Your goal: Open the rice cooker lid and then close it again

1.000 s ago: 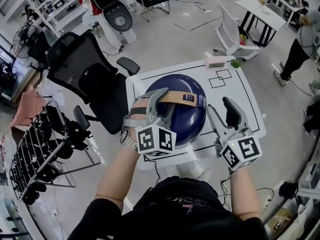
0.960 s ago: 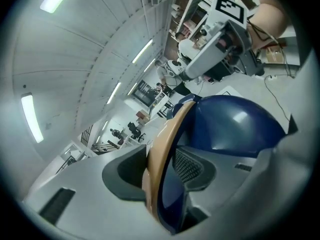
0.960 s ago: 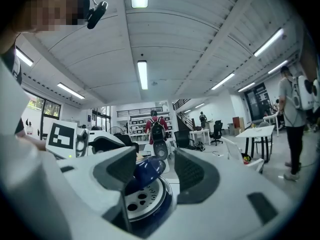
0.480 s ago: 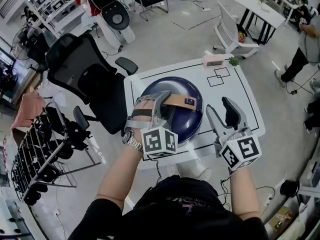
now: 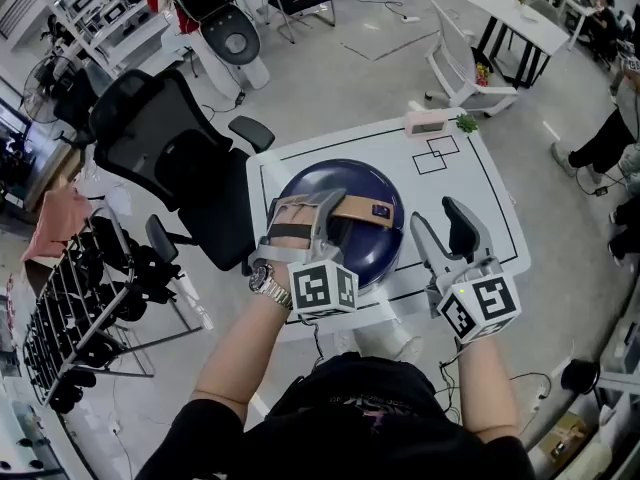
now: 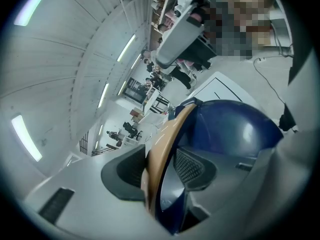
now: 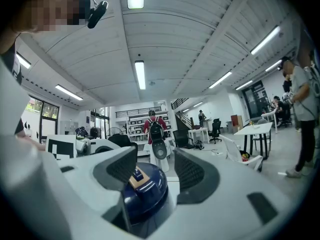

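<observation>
Head view: the dark blue rice cooker [image 5: 372,253] sat on the white worktop [image 5: 470,183] with its lid [image 5: 345,176] down, the left gripper [image 5: 308,208] over the left end of the tan handle [image 5: 362,206], and the right gripper [image 5: 438,214] parked just beside the pot. Left gripper view: jaws half apart astride that handle, one pad against it and a sliver of blue showing at the other, so I judged the hold not yet firm, and the next move called for pinching the handle and swinging the lid up. Right gripper view: jaws wide, nothing held, the cooker showing beyond them.
</observation>
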{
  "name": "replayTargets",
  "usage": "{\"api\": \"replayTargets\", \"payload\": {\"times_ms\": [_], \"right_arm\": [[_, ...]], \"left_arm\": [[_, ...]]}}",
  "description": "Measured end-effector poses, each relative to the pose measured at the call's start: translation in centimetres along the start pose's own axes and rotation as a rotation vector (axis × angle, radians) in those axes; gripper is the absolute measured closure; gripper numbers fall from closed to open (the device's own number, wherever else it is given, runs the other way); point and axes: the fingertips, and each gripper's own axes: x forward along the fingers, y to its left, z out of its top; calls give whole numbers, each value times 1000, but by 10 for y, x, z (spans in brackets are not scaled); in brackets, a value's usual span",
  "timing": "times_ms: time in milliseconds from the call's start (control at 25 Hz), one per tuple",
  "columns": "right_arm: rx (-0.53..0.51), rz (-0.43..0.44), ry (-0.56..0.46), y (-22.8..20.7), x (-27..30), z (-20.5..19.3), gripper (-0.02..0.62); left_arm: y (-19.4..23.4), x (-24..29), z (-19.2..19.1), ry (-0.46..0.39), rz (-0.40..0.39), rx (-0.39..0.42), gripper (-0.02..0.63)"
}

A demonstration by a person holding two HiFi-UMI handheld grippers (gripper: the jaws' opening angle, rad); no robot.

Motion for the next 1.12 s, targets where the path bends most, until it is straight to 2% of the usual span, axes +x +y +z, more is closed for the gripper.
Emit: {"api": "replayTargets", "payload": {"times_ms": [320, 760, 920, 1120], "right_arm": [[0, -7, 0, 1, 0, 0, 354], [-1, 3, -3, 6, 8, 2, 354], [1, 12, -3, 7, 10, 1, 354], [3, 46, -11, 8, 10, 2, 354]], "left_arm": [[-9, 2, 1, -4, -7, 33, 434], [-11, 3, 1, 0, -13, 38, 425], [-6, 2, -2, -4, 20, 12, 394], [0, -8, -10, 22, 83, -12, 391]]}}
